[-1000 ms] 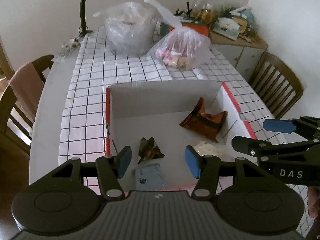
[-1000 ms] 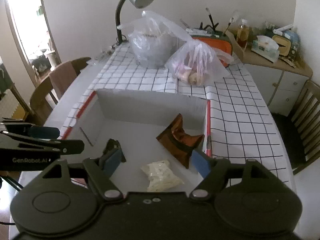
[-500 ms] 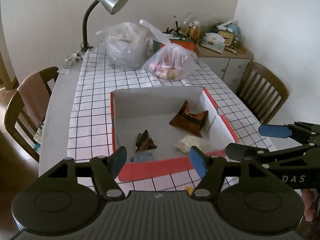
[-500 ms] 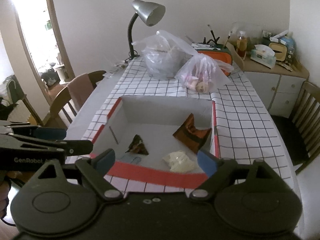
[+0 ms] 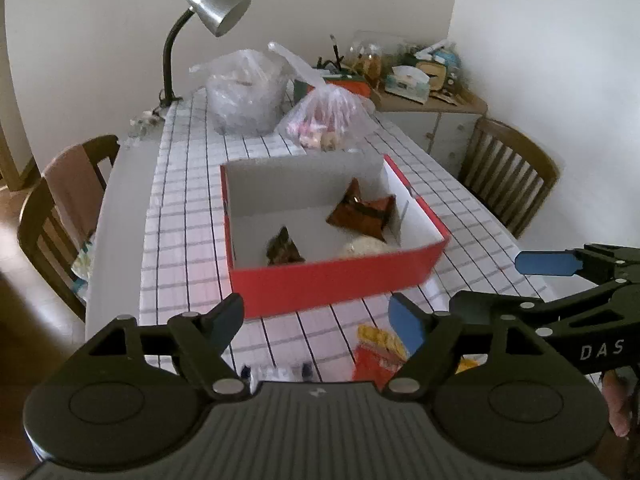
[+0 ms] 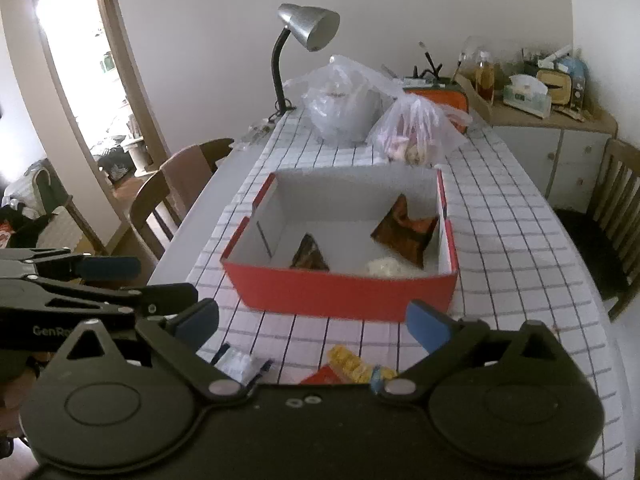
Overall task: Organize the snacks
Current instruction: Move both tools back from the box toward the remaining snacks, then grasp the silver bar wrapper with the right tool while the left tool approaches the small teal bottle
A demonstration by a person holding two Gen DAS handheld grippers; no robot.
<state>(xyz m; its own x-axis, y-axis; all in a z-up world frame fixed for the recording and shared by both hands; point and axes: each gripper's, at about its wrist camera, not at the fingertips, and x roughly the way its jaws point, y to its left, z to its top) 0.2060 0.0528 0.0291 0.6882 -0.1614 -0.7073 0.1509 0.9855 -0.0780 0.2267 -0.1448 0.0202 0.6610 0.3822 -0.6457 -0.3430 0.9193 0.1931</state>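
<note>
Currently, left claw (image 5: pixel 316 322): jaws opening, nothing between them. Red box (image 5: pixel 340 280) stands ahead on the checked surface (image 5: pixel 192 208), holding a dark packet (image 5: pixel 284 250), a white snack (image 5: pixel 362 246) and a brown pouch (image 5: pixel 360 214). Right claw (image 6: pixel 314 322): jaws opening, nothing between them.

Snacks (image 5: pixel 360 216) in box (image 5: pixel 340 280) on table (image 5: pixel 192 208)

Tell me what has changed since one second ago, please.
Both grippers drew back from over the red box toward the table's near edge, and their jaws are opening with nothing between them: left gripper, right gripper. Loose snack packets now show in front of the box. The snacks inside the box stayed put.
</note>
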